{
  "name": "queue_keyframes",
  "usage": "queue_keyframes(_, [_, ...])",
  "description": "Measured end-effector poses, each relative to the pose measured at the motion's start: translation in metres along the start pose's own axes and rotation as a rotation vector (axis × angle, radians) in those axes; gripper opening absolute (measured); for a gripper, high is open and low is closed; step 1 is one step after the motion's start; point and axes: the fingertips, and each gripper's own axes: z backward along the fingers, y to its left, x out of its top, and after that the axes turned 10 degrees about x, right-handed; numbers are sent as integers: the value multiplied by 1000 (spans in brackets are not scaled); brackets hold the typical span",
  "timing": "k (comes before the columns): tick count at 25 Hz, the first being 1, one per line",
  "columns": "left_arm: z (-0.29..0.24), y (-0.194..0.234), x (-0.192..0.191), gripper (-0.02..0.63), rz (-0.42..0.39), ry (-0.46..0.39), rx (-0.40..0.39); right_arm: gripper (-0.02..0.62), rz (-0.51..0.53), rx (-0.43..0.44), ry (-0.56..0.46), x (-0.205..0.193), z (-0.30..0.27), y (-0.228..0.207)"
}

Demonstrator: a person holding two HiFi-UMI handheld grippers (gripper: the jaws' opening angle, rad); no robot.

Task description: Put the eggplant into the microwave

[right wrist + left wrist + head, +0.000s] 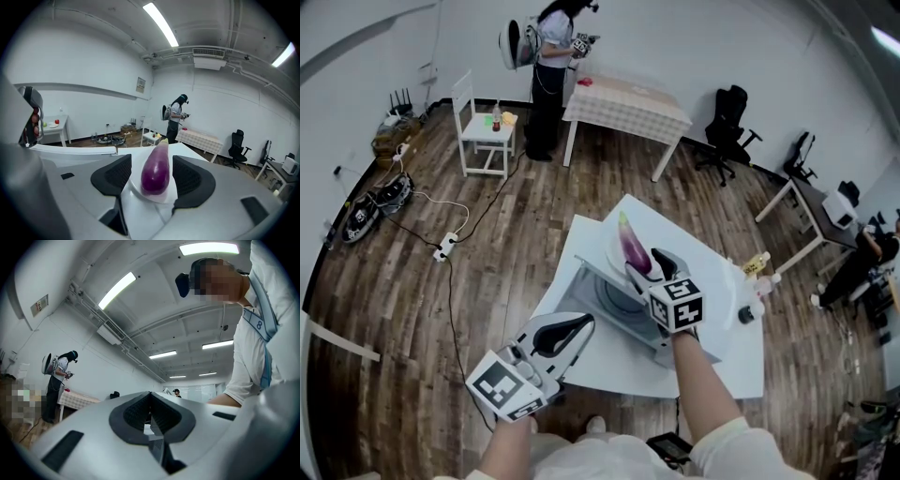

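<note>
A purple eggplant (631, 247) lies on a white plate (614, 255) at the far side of the white table. In the right gripper view the eggplant (155, 171) lies lengthwise between my right gripper's (151, 159) jaws, with a gap to the pad on each side, and the plate (166, 196) is under it. In the head view the right gripper (649, 266) stands open over the eggplant's near end. The grey microwave (598, 281) sits just in front of the plate and looks open toward me. My left gripper (584, 323) hovers near the table's front left, shut and empty, and it points upward (150, 394).
Small bottles (757, 267) stand at the table's right edge. Farther back are a checked table (628, 103) with a person beside it, a white chair (483, 127) and an office chair (731, 127). Cables and a power strip (445, 246) lie on the wooden floor at left.
</note>
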Motion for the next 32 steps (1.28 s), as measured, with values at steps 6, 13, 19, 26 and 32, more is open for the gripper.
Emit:
queue_keyframes(6, [-2,1,-2,2,-2,3,-2,275,-26,7,35,-14,-11,-2])
queue_keyframes(13, [-3,1,-6,2,-5,16,-5,275,-47,-12,57,-23,-17,-9])
queue_keyframes(19, [-4,3,-7,2,-11,24,0,238,-25,-23,69,-25,-17,-12])
queue_keyframes(26, [-4,1,-6,2,-11,30,-7,236,5,-32,23,-15,-4,-6])
queue_keyframes(32, [-4,-4,-5,2,-13,32,-28,236,21,-30,-30,-4,14,8])
